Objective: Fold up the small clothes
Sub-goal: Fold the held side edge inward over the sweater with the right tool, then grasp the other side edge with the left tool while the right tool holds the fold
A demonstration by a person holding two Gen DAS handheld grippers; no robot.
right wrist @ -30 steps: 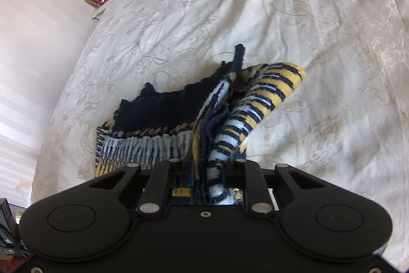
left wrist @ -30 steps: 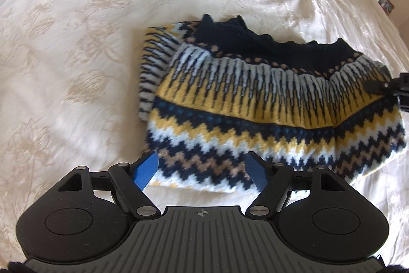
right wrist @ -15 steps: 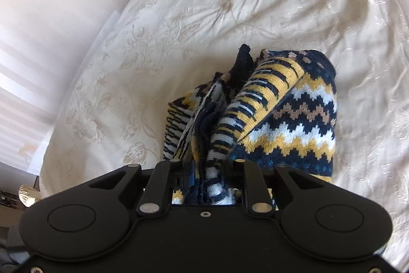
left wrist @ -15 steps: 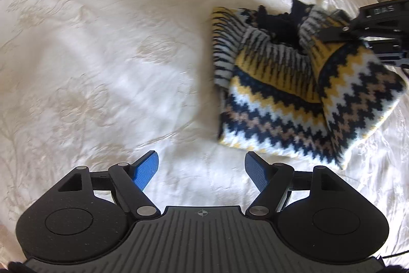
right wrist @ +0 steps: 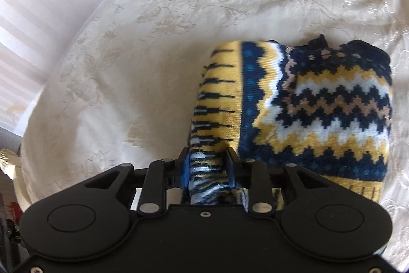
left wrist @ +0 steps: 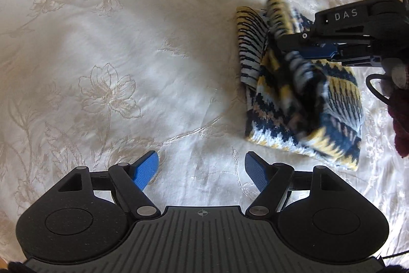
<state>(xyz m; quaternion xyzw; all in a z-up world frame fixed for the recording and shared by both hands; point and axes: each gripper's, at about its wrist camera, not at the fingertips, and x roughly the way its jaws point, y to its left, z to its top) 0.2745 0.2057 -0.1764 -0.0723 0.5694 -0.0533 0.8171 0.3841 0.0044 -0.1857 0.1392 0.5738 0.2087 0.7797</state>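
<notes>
Right wrist view shows the right gripper [right wrist: 208, 168] with a bunched fold of the knitted sweater [right wrist: 319, 114] between its blue fingers [right wrist: 186, 170]; the jaws are opening at this moment, and the wool sits between them, filling the gap from pad to pad, so the pinch looks on the way to letting go rather than firm. The sweater lies on the cream embroidered bedspread [right wrist: 127, 94], already folded into a compact bundle, with the zigzag-banded panel turned over on top and the dark scalloped neckline at the far end. In the left wrist view the left gripper [left wrist: 202, 170] hangs over bare bedspread [left wrist: 102, 68], well apart from the sweater [left wrist: 301, 104], its fingers spread wide with nothing between them. The chief risk, as I judge it, is that the wool clings to the pads as the right gripper draws away, so the top flap lifts and the fold slides or springs open; knit this thick tends to relax on its own too. With the left gripper so far off, nothing pins the bundle down. A striped sleeve or edge pokes out on the side away from the right gripper and could splay further. From the right wrist view the bundle's long axis runs away from the camera, neckline pointing to the far side, hem end nearest the fingers.
</notes>
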